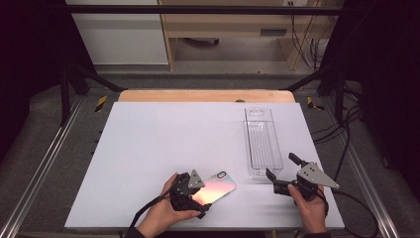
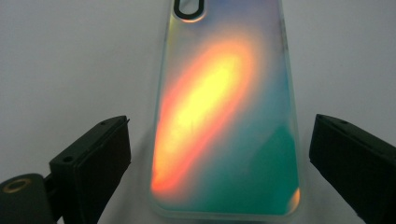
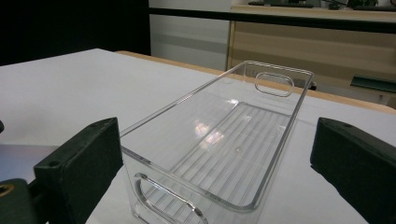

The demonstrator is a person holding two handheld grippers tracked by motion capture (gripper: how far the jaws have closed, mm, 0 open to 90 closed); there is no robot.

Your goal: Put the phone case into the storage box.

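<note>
Tabletop [image 1: 148, 148] comes first by size: a pale sheet covering a wooden board whose far edge shows beyond it. On its right half lies a clear plastic bin [image 1: 262, 144], long and narrow, set lengthwise away from the person, with a ribbed floor and an oval handle cut-out in each end wall. Nothing lies inside it. In the right gripper view the bin [image 3: 224, 140] sits between the two black jaws, its near end wall close to the camera; the jaws stand wide apart and touch neither side. The right gripper [image 1: 281, 174] hovers just at the bin's near end.

Left of the bin, near the front edge, a phone case [image 1: 216, 187] lies flat on the sheet, angled toward the bin. Its back is iridescent, glowing orange and yellow through the middle and teal toward one side, with a black-rimmed camera opening [image 2: 189, 9] at the far end. The left gripper [image 1: 198, 196] is spread wide, one jaw on either side of the case's [image 2: 224, 130] near end, gripping nothing.
</note>
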